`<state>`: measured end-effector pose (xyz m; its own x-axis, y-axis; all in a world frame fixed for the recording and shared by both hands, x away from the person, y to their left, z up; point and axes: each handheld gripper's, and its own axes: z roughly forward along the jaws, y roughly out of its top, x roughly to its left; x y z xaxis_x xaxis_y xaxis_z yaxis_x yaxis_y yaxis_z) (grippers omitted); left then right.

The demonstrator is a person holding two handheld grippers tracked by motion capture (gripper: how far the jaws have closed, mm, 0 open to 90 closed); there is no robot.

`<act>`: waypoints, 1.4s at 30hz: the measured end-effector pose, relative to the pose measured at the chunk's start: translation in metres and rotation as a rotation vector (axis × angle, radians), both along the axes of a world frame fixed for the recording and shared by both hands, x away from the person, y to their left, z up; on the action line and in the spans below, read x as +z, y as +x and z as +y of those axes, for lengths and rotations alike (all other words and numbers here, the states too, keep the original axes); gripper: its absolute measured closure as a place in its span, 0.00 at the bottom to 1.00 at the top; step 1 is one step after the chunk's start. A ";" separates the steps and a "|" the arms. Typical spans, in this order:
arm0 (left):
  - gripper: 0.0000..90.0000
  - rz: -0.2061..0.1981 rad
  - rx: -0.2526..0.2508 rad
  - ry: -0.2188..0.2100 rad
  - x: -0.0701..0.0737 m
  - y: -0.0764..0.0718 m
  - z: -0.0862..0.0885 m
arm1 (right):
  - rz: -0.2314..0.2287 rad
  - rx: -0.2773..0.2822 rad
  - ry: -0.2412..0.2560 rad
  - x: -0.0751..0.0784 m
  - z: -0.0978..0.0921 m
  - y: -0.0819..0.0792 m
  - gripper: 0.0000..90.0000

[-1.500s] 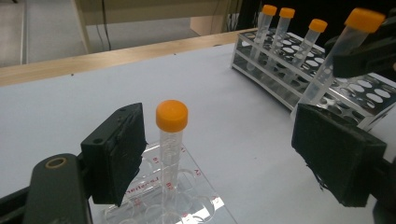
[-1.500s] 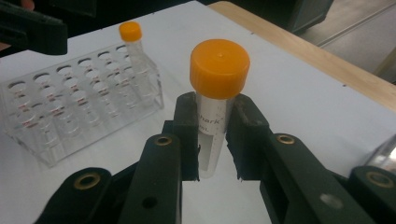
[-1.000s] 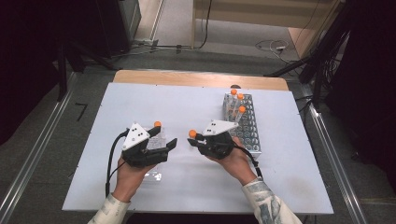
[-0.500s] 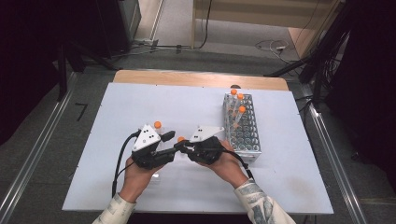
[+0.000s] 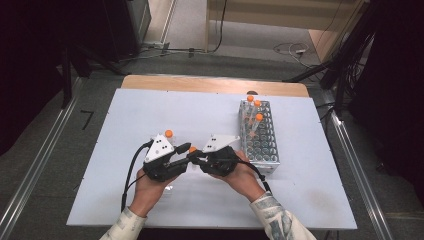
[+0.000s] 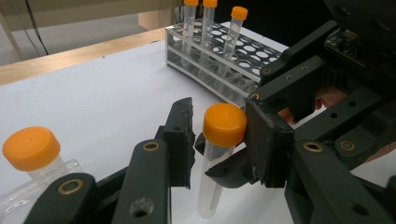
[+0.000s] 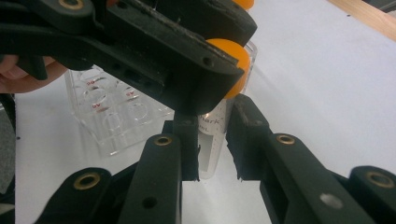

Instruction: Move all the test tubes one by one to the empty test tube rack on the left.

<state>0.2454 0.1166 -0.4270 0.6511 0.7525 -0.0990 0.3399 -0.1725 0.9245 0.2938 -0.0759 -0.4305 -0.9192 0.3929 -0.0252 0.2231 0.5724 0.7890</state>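
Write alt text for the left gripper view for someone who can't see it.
An orange-capped clear tube stands upright between the left gripper's open black jaws, its body gripped lower down by the right gripper. Behind on the white table, a metal rack holds three more capped tubes.

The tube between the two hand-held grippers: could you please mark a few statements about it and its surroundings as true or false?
1. The tube stands upright with its orange cap on. True.
2. The left hand-held gripper has its jaws around the tube's bottom tip. False: they flank the orange cap.
3. The right hand-held gripper has its jaws at the tube's clear body, below the cap. True.
4. The rack holds three orange-capped tubes. True.
5. The rack lies to the left of the left hand-held gripper. False: it is on the right, beside the right hand-held gripper.
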 end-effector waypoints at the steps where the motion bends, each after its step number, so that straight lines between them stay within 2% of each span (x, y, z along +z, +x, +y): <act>1: 0.72 0.001 -0.002 0.000 0.000 0.000 0.000 | 0.002 0.001 0.000 0.000 0.000 0.000 0.80; 6: 0.76 0.006 -0.010 -0.004 0.000 0.001 -0.001 | 0.005 -0.002 0.000 0.000 0.000 0.000 0.80; 14: 0.78 0.018 -0.016 -0.022 0.000 0.002 0.001 | 0.009 0.002 0.000 0.000 -0.001 0.001 0.79; 20: 0.78 0.013 -0.001 -0.034 0.004 0.003 0.008 | 0.026 0.006 0.017 -0.001 -0.001 0.001 0.51; 26: 0.78 -0.005 0.020 -0.055 0.012 0.001 0.018 | 0.034 -0.017 0.043 -0.002 -0.006 0.002 0.41; 33: 0.78 -0.015 0.051 -0.085 0.023 0.002 0.032 | 0.043 -0.039 0.057 -0.002 -0.014 0.003 0.40; 42: 0.78 -0.023 0.082 -0.102 0.031 0.004 0.047 | 0.044 -0.049 0.060 -0.003 -0.018 0.004 0.40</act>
